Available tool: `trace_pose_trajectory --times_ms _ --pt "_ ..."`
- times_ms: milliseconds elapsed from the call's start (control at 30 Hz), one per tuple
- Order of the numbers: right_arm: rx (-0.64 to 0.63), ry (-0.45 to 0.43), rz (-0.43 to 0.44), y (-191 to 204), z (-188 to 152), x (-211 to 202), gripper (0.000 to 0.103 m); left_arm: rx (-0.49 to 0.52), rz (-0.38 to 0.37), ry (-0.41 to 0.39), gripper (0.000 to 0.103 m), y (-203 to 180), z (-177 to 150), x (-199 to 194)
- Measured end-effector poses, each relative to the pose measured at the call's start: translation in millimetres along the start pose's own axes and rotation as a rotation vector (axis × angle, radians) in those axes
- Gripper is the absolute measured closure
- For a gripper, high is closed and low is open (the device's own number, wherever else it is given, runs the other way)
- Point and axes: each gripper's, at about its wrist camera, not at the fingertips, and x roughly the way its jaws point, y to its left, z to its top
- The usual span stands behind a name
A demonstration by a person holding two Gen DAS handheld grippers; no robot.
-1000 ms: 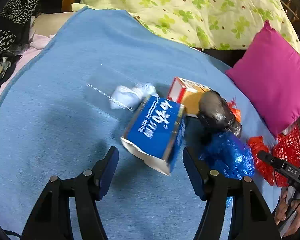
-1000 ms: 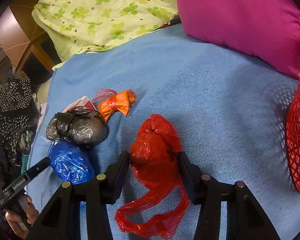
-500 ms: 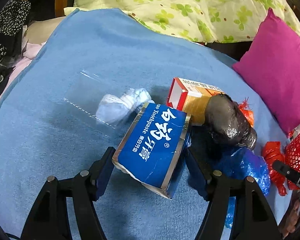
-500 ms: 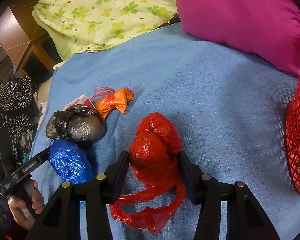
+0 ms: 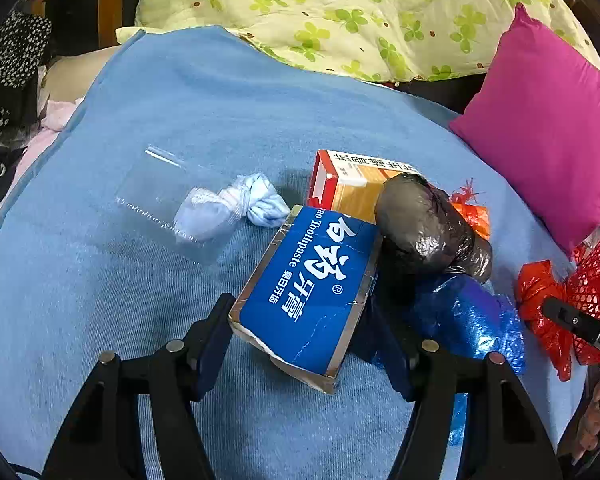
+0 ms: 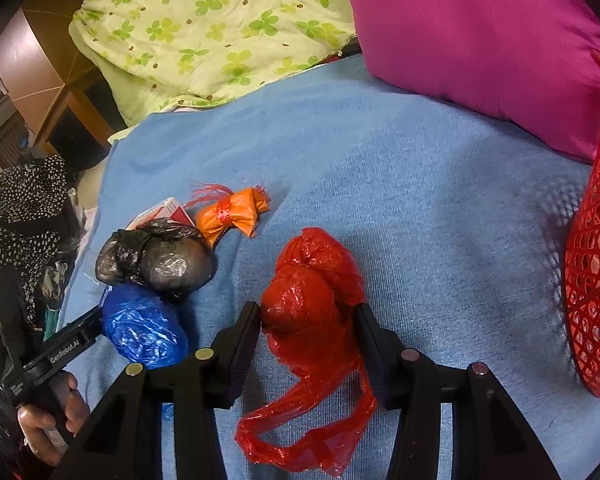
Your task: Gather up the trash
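Observation:
On the blue blanket (image 5: pixel 180 92) lies trash. My left gripper (image 5: pixel 302 316) has its fingers on both sides of a blue toothpaste box (image 5: pixel 308 284), closed against it. Behind the box are a red-and-orange carton (image 5: pixel 352 184), a black bag (image 5: pixel 428 228), a blue bag (image 5: pixel 468 316), a white crumpled wad (image 5: pixel 232 204) and clear plastic packaging (image 5: pixel 160 188). My right gripper (image 6: pixel 310 316) is shut on a red plastic bag (image 6: pixel 312 280), held just above the blanket with its tail hanging. The black bag (image 6: pixel 156 260), blue bag (image 6: pixel 144 328) and an orange wrapper (image 6: pixel 232 212) lie to its left.
A red mesh basket (image 6: pixel 596 260) stands at the right edge, also in the left wrist view (image 5: pixel 596 284). A magenta pillow (image 6: pixel 480 40) and a green flowered quilt (image 5: pixel 360 12) lie behind. Dark clothes (image 5: pixel 8 68) hang at the left.
My left gripper moved forward around the toothpaste box and closed on its sides. My right gripper kept hold of the red bag, and the bag's tail shifted slightly.

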Motion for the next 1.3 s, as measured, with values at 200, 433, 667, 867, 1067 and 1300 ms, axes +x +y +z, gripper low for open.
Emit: trace_pose_trajectory --times_ms 200,433,667,867,1067,1300 --pt "-0.019 -0.033 0.026 4 -1 -15 0.053 -0.041 -0.014 -0.052 0.035 9 -5 -27" --pt "-0.027 -0.111 0.061 2 1 -44 0.053 -0.076 -0.065 -0.170 0.035 19 -10 -64" --pt "-0.102 -0.281 0.111 8 -1 -90 0.053 0.004 -0.161 -0.332 0.034 -7 -17 -100" --pt "-0.161 -0.419 0.121 2 -9 -130 0.053 0.078 -0.270 -0.395 0.034 -49 -29 -129" --pt "-0.089 -0.565 0.117 -37 -12 -179 0.053 0.134 -0.350 -0.355 0.034 -111 -35 -136" --pt "0.086 -0.689 0.073 -109 -16 -227 0.053 0.256 -0.429 -0.314 0.034 -216 -25 -136"
